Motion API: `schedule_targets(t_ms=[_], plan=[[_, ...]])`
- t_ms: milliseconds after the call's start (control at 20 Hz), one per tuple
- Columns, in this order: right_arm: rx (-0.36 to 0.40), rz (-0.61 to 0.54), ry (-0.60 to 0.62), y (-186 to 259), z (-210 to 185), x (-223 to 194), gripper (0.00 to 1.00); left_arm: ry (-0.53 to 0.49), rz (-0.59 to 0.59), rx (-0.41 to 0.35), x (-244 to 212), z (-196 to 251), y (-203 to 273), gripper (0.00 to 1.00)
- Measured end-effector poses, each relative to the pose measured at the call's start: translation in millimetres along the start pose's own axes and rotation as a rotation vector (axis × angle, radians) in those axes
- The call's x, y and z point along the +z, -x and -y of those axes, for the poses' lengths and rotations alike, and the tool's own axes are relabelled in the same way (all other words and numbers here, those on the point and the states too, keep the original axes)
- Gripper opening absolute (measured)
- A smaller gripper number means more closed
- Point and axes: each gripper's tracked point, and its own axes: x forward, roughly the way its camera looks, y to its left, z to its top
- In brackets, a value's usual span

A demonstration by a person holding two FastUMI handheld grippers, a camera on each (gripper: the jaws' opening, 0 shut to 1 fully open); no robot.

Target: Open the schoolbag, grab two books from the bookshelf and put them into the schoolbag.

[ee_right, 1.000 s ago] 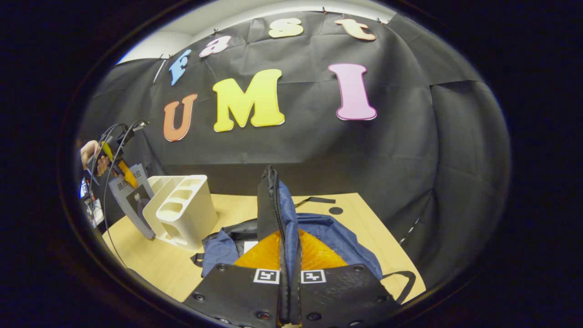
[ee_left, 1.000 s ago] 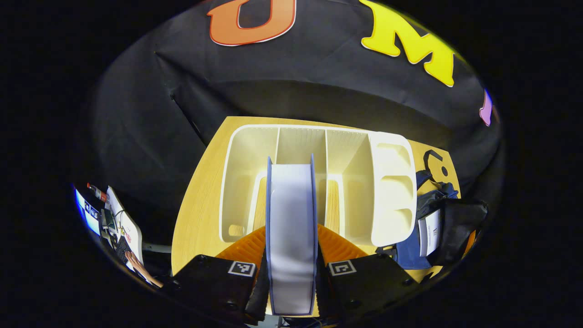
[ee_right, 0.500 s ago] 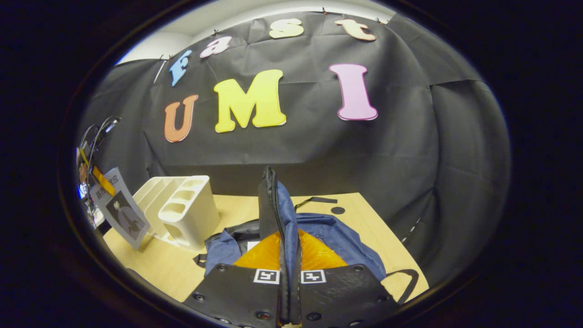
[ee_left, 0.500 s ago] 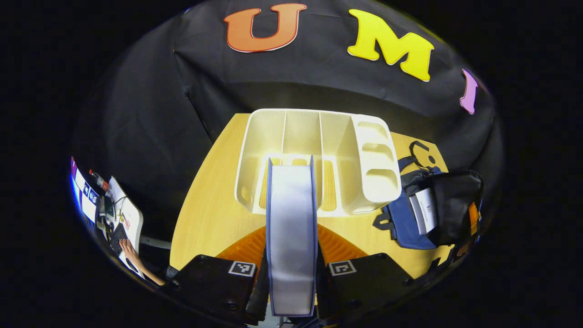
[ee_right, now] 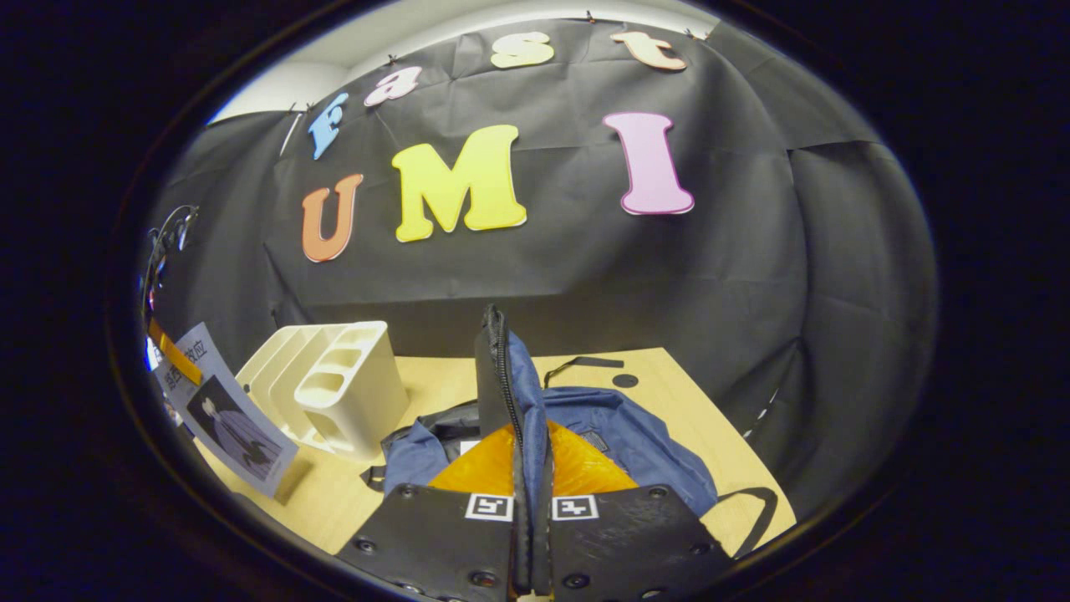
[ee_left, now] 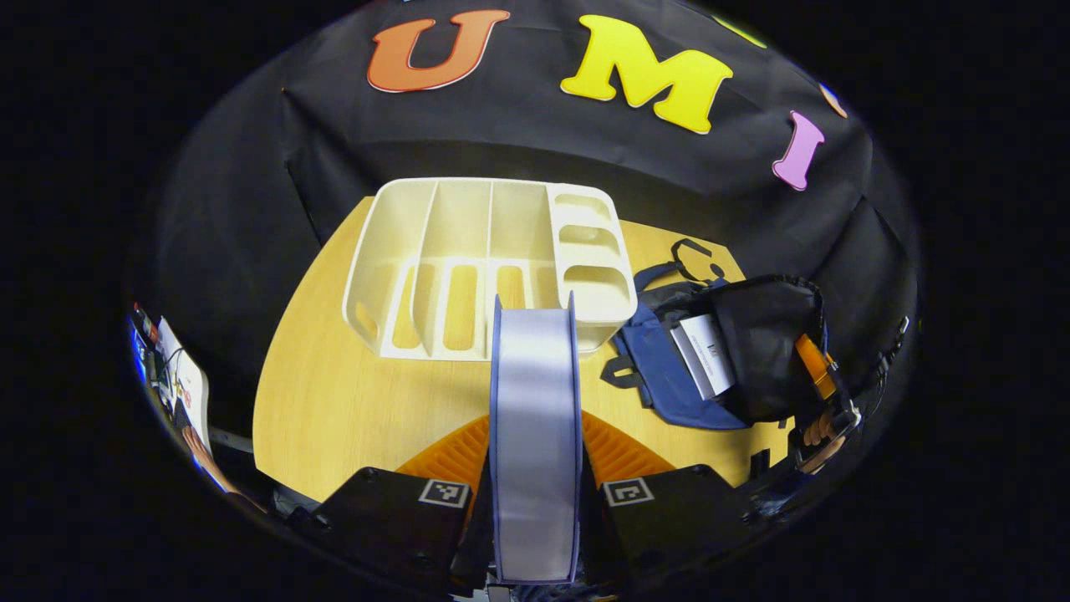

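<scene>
One book [ee_left: 535, 435] gripped, one book [ee_left: 704, 354] bagged

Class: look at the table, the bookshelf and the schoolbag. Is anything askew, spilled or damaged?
Nothing stands out. The bookshelf stands upright with bare slots, the schoolbag lies open with one book inside, and nothing is spilled on the table.
</scene>
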Motion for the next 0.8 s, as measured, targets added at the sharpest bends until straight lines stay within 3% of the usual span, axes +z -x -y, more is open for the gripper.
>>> schedule_targets(t_ms=[150, 250, 450, 800], plan=[[0.01, -0.01, -0.009, 1.4, 0.4, -2.6, 0.02, 0.001, -0.033, -0.054, -7.5, 22.4, -11.9, 0.44], [0.057, -0.015, -0.029, 4.4, -8.4, 0.1, 0.02, 0.01, -0.058, -0.091, -9.2, 39.7, -17.7, 0.44], [0.061, -0.023, -0.031, 1.9, -3.7, 3.8, 0.05, -0.003, -0.036, -0.153, 4.4, 74.4, -23.5, 0.44], [0.093, -0.037, -0.08, 1.7, 0.2, 17.0, 0.02, 0.045, -0.006, -0.381, 38.1, 158.6, -30.1, 0.45]])
